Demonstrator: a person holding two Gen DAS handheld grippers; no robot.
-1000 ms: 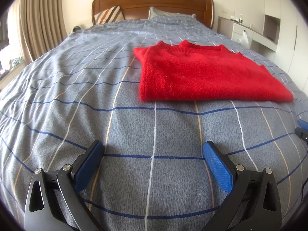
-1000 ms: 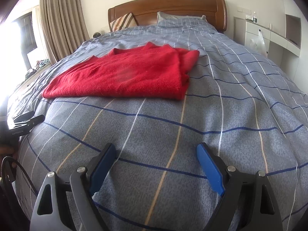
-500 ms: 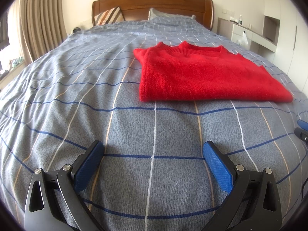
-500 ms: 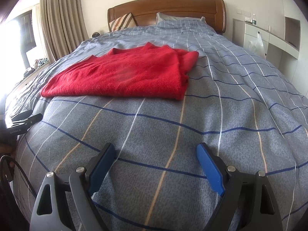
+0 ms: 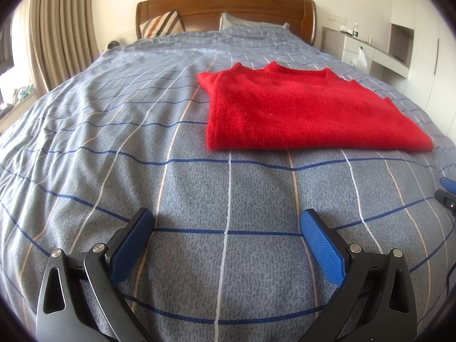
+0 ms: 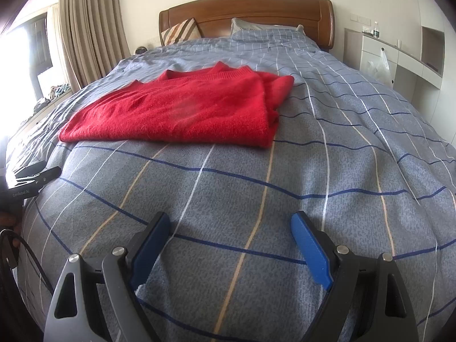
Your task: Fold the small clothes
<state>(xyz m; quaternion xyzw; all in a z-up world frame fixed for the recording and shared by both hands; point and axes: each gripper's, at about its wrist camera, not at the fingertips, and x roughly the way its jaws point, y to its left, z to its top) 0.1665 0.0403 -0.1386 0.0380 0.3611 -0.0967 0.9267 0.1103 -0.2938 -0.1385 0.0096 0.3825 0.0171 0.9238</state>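
A red knitted sweater (image 5: 299, 111) lies folded flat on the bed, collar toward the headboard; in the right wrist view the sweater (image 6: 182, 111) sits left of centre, with folded layers stacked at its right edge. My left gripper (image 5: 226, 219) hovers open over bare bedspread, well short of the sweater's near hem, nothing between its blue pads. My right gripper (image 6: 230, 222) is likewise open and empty over the bedspread, nearer than the sweater and to its right. Each gripper's tip shows at the edge of the other's view.
The bed (image 5: 114, 142) has a grey-blue checked cover, a wooden headboard (image 5: 225, 8) and pillows (image 5: 162, 24) at the far end. Curtains (image 5: 57, 37) hang on the left. A white built-in desk (image 5: 370, 48) with a plastic bag stands on the right.
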